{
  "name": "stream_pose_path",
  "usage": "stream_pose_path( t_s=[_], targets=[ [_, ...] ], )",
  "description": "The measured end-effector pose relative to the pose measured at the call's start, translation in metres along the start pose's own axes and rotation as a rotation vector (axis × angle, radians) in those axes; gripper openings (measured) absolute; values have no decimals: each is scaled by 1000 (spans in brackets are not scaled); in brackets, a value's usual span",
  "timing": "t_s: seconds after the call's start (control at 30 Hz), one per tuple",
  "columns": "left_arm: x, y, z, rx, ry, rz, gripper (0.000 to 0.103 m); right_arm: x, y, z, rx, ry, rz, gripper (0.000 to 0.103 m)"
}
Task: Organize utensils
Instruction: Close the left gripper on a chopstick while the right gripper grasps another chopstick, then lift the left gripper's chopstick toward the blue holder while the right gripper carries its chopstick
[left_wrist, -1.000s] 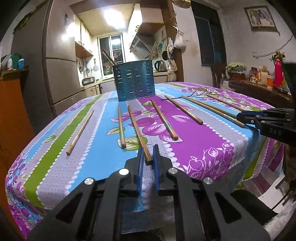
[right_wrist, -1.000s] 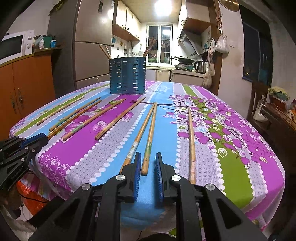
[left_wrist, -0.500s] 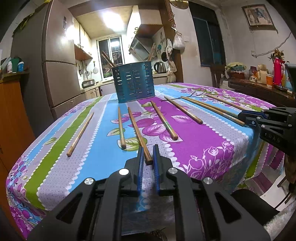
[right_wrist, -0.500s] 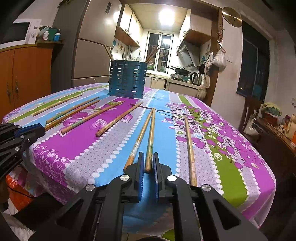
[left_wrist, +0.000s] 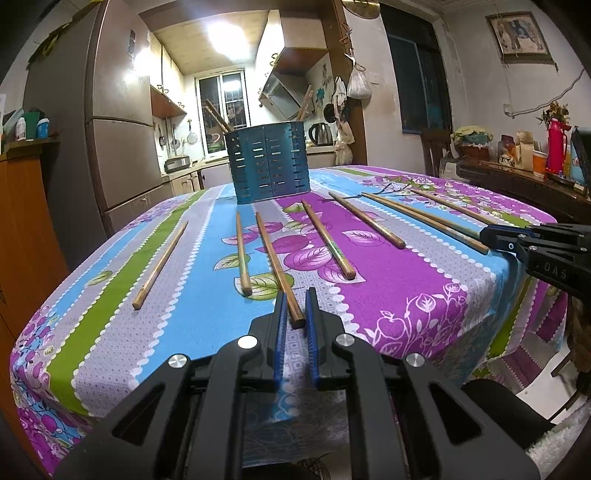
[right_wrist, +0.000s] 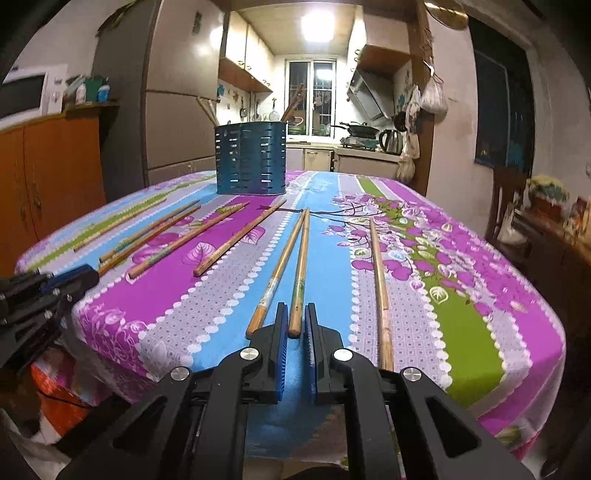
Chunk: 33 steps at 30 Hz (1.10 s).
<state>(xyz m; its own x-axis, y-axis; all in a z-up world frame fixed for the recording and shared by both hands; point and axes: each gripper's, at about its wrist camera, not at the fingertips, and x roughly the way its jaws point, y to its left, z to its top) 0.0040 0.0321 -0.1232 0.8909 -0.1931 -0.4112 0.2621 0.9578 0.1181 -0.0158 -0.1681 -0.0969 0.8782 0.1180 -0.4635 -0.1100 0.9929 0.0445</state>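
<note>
Both grippers lined up on chopsticks at the near table edge

Left gripper (left_wrist: 294, 308) is clamped on the near end of a chopstick (left_wrist: 275, 258); right gripper (right_wrist: 294, 319) has just been closing and now pinches another chopstick (right_wrist: 300, 273). More sticks lie loose on the floral tablecloth (left_wrist: 406, 291), and the blue holder (left_wrist: 267, 164) stands at the far end.

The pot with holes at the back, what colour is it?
Dark blue. The pot shows best in the right wrist view.

Both wrist views look low across the table (left_wrist: 424, 295) toward the holder (right_wrist: 251, 158).
</note>
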Motion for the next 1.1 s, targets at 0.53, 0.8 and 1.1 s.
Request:
stream_pose_path(
  t_s=[0.53,0.8,1.1],
  targets=[
    [-26,11,25,-46,-50,-15,5,-41,-13,36,66,-66,26,8],
    [-44,14,51,-42,-77,-36,5,-76,-16,77,4,-189,12,8],
    [-49,26,81,-68,-16,-80,5,-96,-25,125,-51,-296,2,8]
  ],
)
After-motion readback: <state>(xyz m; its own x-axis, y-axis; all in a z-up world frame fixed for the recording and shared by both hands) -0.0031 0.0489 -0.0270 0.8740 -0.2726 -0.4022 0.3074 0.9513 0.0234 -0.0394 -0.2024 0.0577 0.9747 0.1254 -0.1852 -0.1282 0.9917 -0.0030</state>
